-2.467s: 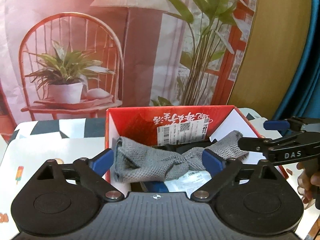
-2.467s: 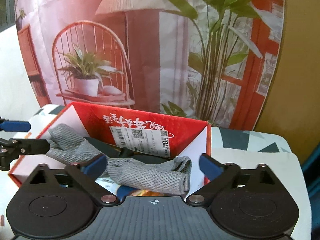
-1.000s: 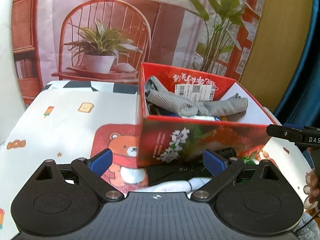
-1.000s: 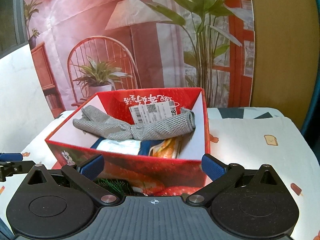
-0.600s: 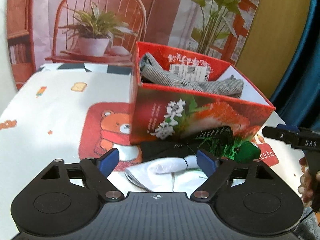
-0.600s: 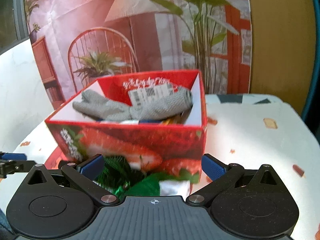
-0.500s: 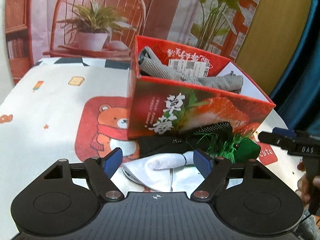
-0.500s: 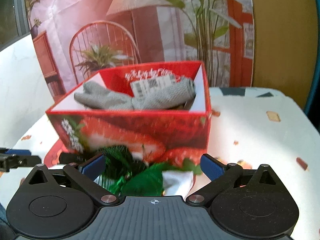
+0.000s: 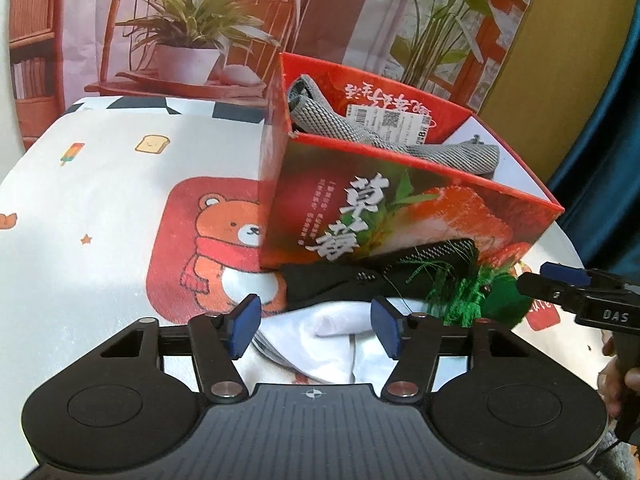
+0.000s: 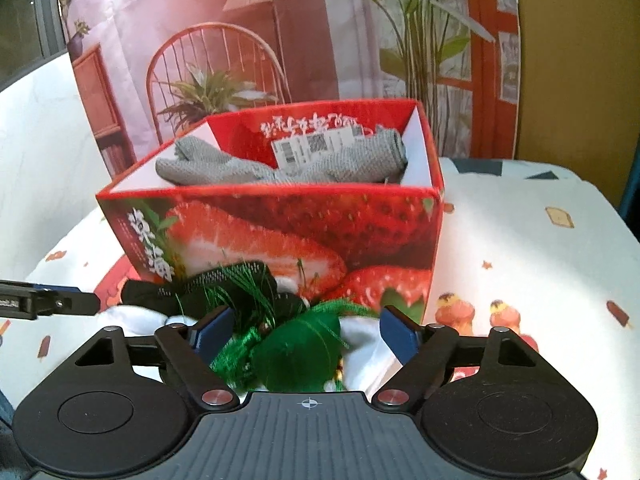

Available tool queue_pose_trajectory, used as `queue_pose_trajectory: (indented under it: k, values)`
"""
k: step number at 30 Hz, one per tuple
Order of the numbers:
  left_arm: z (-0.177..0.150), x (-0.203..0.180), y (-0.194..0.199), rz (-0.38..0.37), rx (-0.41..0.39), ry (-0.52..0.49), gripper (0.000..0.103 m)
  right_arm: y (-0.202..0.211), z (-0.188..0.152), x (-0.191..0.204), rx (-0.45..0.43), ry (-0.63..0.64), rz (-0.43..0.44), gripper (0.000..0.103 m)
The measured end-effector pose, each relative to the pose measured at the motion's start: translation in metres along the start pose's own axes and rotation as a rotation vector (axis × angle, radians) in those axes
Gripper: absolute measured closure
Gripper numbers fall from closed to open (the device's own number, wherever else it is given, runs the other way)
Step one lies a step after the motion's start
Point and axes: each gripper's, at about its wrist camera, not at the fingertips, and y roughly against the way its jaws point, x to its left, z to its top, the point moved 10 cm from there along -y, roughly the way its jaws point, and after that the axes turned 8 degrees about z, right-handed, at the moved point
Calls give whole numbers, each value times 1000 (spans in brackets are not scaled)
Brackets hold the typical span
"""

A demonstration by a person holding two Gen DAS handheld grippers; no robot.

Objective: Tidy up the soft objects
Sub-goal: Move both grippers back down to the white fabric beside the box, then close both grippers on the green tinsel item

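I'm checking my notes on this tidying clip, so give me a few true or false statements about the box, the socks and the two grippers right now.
1. The grey sock lies in the red box. True.
2. The white sock is inside the box. False: it lies on the table in front of it.
3. The left gripper is clamped shut on nothing. False: its jaws are closing around the white sock.
4. The green tasselled thing sits between the right gripper's jaws. True.
5. The box is lidded. False: open top.
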Motion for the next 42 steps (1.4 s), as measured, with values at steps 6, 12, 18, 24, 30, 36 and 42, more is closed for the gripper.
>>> queue_pose_trajectory:
  k: [6, 12, 18, 24, 30, 36, 42]
  values:
    - [2, -1, -1, -12, -1, 4, 43, -4, 2, 4, 16, 26, -1, 27]
    - [-7, -4, -4, -26, 22, 7, 43, -10, -16, -1, 71, 5, -1, 30]
    - [-13, -9, -8, -37, 40, -6, 44, -26, -32, 6, 133, 27, 34, 37]
    - [-19, -11, -12, -47, 60, -11, 45, -31, -37, 19, 162, 43, 64, 41]
    - [-22, -10, -14, -49, 75, -7, 45, -28, -30, 37, 163, 57, 111, 41]
    - [-22, -8, -10, -46, 69, 0, 45, -37, -26, 55, 172, 67, 146, 40]
    - [-20, -7, -7, -46, 67, 4, 45, -44, -26, 62, 178, 86, 158, 38]
